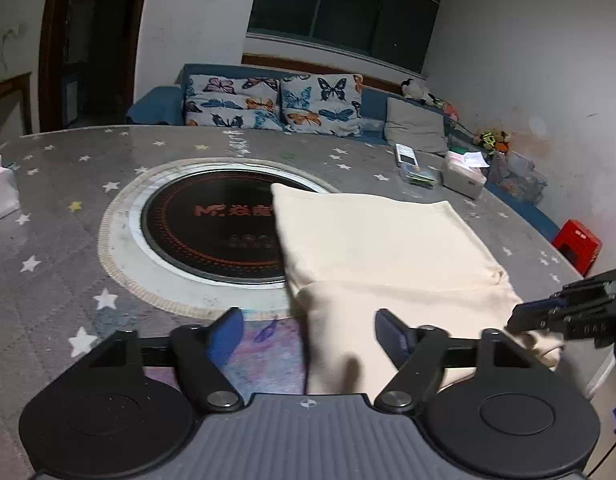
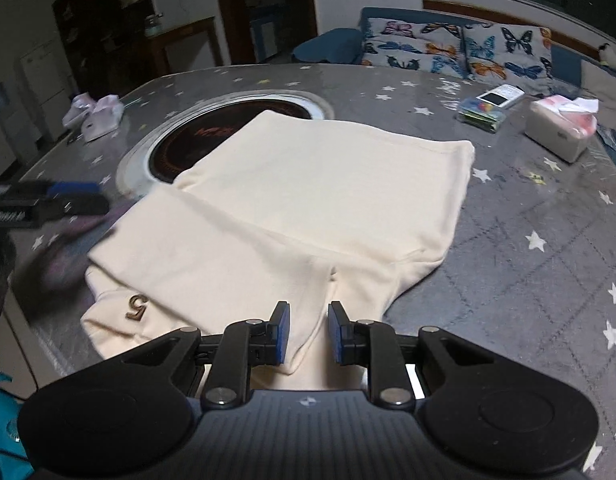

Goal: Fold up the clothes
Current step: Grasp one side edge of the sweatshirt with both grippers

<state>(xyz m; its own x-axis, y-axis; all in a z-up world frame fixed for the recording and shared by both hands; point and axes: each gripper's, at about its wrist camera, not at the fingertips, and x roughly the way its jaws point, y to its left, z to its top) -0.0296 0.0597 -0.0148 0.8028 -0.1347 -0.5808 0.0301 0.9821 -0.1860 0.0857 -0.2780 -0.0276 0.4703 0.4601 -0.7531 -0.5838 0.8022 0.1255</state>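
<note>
On the star-patterned grey table (image 2: pixel 508 216) we hold both tools over the cream garment (image 2: pixel 308 184). Our right gripper (image 2: pixel 306 334) stands narrowly parted, its blue pads pinching a fold at the garment's near edge. Our left gripper (image 1: pixel 309 330) gapes wide, the cloth's left edge lying loose between its fingers. Beyond both lies the round black cooktop (image 1: pixel 211 232).

Cream garment (image 2: pixel 308 200), folded flat on star-patterned table, brown "5" at near corner
</note>
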